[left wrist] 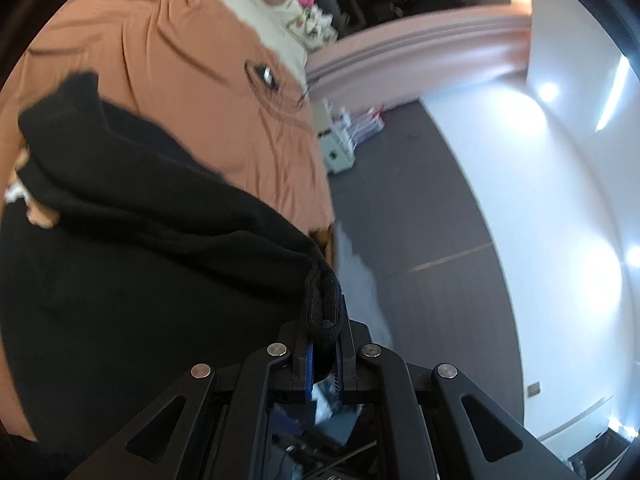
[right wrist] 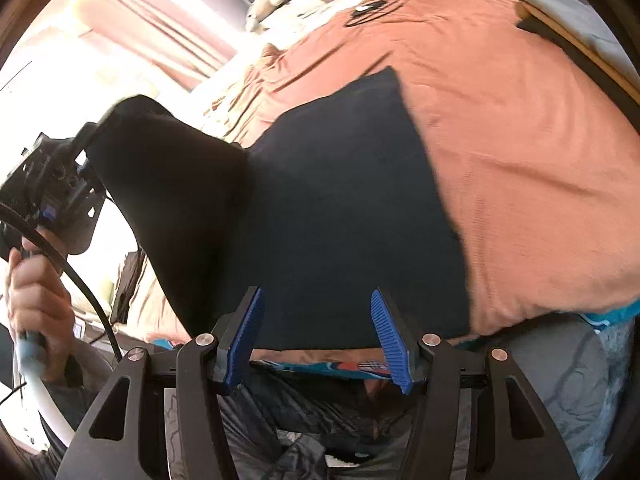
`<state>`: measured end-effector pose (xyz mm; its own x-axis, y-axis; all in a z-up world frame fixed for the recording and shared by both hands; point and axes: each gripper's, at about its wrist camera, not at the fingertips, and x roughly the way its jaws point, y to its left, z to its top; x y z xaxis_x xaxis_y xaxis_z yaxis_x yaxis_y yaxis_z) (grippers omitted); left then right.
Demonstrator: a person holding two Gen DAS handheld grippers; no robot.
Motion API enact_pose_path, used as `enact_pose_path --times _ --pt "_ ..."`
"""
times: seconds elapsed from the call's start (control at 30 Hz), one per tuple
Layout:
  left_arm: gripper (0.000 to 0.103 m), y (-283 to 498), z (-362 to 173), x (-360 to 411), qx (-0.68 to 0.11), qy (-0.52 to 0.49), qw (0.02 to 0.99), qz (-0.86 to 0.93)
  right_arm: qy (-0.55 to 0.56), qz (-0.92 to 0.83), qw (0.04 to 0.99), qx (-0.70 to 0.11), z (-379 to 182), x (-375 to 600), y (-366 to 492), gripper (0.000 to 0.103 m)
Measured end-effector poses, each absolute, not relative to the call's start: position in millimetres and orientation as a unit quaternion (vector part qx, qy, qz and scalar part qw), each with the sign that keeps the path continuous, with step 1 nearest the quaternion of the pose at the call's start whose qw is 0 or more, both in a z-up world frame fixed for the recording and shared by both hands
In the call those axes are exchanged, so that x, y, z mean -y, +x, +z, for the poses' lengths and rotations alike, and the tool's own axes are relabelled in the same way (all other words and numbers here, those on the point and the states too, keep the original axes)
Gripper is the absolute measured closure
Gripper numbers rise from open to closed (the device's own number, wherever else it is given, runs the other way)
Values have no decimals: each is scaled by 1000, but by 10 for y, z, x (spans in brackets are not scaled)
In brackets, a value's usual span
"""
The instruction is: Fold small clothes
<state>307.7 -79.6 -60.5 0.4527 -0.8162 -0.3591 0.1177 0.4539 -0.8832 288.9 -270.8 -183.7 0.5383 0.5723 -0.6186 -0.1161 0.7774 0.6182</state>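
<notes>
A black garment [right wrist: 352,200] lies spread on the orange bed cover [right wrist: 520,160], its near edge at the bed's front. Its left part is lifted off the bed in a sagging fold. My left gripper [right wrist: 90,140] holds that corner up, with a person's hand [right wrist: 36,300] on its handle. In the left wrist view, my left gripper [left wrist: 324,320] is shut on the stitched hem of the black garment [left wrist: 140,260], which hangs away to the left over the bed cover [left wrist: 160,60]. My right gripper [right wrist: 316,300] stands open above the garment's near edge, nothing between its blue pads [right wrist: 244,340].
Pale pillows and plush toys [right wrist: 280,0] lie at the bed's head. A small device with a cable [right wrist: 364,10] rests on the cover. A grey board with a wooden edge [right wrist: 580,40] borders the bed's far right. Boxes [left wrist: 340,148] stand on the dark floor [left wrist: 420,200].
</notes>
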Motion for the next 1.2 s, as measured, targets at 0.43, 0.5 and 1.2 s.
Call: enact_pose_path --times 0.43,0.5,1.2 --pt "93 3122 -1252 1728 -535 -309 718 -319 280 193 833 -437 -1907 3066 2690 49" --pt "72 3131 -1323 1748 -552 -301 709 -319 280 192 831 -441 -1942 3069 2716 49" --pt "34 2702 -1619 -73 -538 -312 770 -139 264 216 826 -448 -1927 2911 3150 49"
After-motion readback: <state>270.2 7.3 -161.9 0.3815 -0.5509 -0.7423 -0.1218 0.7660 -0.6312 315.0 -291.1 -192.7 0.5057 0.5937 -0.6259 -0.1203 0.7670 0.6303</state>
